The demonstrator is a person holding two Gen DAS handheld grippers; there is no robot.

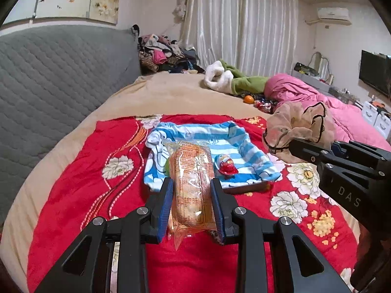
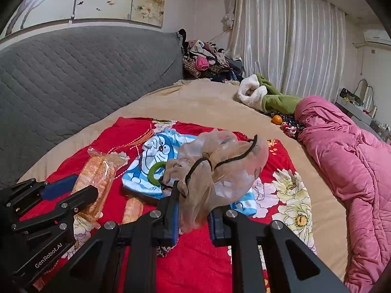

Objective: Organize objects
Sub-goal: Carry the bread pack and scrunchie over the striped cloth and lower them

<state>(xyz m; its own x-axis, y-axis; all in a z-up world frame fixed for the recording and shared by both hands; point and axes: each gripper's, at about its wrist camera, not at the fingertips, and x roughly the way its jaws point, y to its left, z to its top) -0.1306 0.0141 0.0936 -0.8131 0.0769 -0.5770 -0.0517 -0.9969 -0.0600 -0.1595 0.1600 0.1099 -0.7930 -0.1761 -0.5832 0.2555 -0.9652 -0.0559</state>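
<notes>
Left wrist view: left hand-held gripper (image 1: 191, 205) clamped narrow on a wrapped bread pack (image 1: 191, 183), held above the red blanket (image 1: 73, 183) on the bed. Ahead, touching the far end of the pack in this view, lies a blue striped tray (image 1: 227, 144); a red-and-white egg toy (image 1: 226, 164) sits inside it. Right hand-held gripper (image 1: 297, 146) enters from the right with a sheer pouch (image 1: 298, 124) bunched at its tip. Judgement: the step looks like carrying the pack to the tray; keep the pack level, set it down left of the egg toy, release only once it rests. Right wrist view: right hand-held gripper (image 2: 193, 210) pinched nearly shut on the sheer pouch (image 2: 220, 171), black drawstring trailing loose over the tray (image 2: 149, 161). A green ring (image 2: 156, 171) lies in the tray, partly behind the pouch. Second bread pack (image 2: 132, 210) lies on the blanket just before the tray. Obstacles: the hanging pouch covers much of the tray, and the two grippers are close. Farther off: orange (image 2: 276, 119), pink quilt (image 2: 354, 158), clothes pile (image 2: 207, 58).
</notes>
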